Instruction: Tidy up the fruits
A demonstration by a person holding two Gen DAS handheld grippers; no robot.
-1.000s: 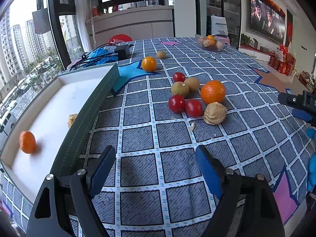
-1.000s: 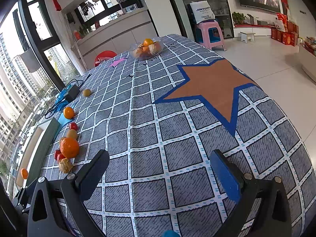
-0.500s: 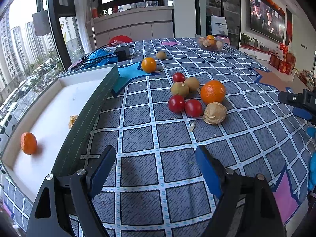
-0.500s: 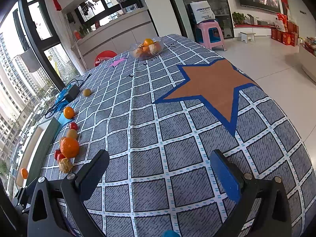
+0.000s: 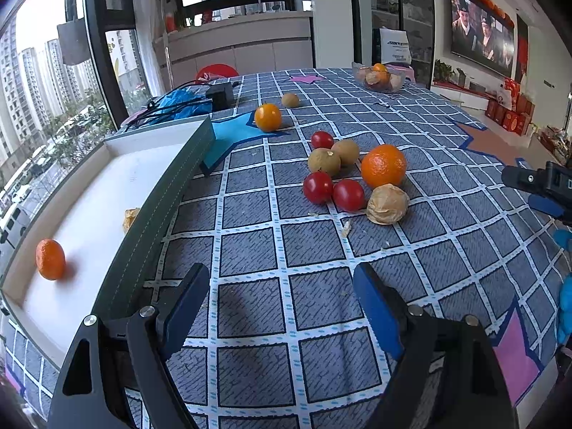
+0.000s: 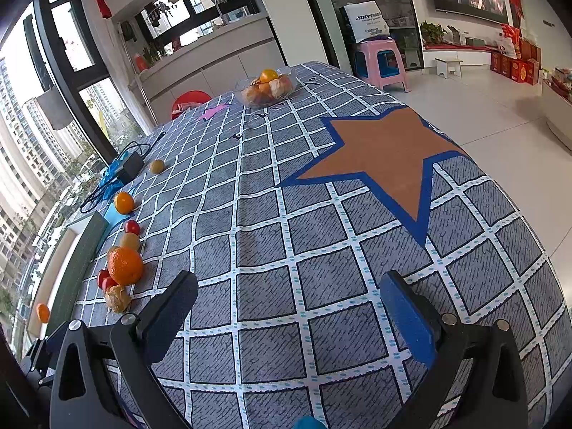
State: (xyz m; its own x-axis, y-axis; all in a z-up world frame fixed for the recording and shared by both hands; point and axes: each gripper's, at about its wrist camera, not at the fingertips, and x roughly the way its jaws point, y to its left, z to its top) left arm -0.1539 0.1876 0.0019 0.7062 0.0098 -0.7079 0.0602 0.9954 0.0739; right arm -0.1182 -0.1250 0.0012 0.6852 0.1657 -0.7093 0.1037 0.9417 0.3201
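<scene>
Fruits point(image 5: 352, 178) lie beyond gaping left tongs point(image 5: 282, 286).

Grey checked cloth with coloured stars point(image 6: 321, 214) covers desk. Black power adapter with cables point(image 5: 220, 94) on blue plastic bag point(image 5: 182, 102), far left. Pink plastic stool point(image 6: 380, 62) on floor beyond desk; wall screen point(image 5: 481, 41) far right.

Left gripper point(image 5: 280, 298) and right gripper point(image 6: 287, 305): both tilted downward, jaws wide apart, nothing between them.
</scene>
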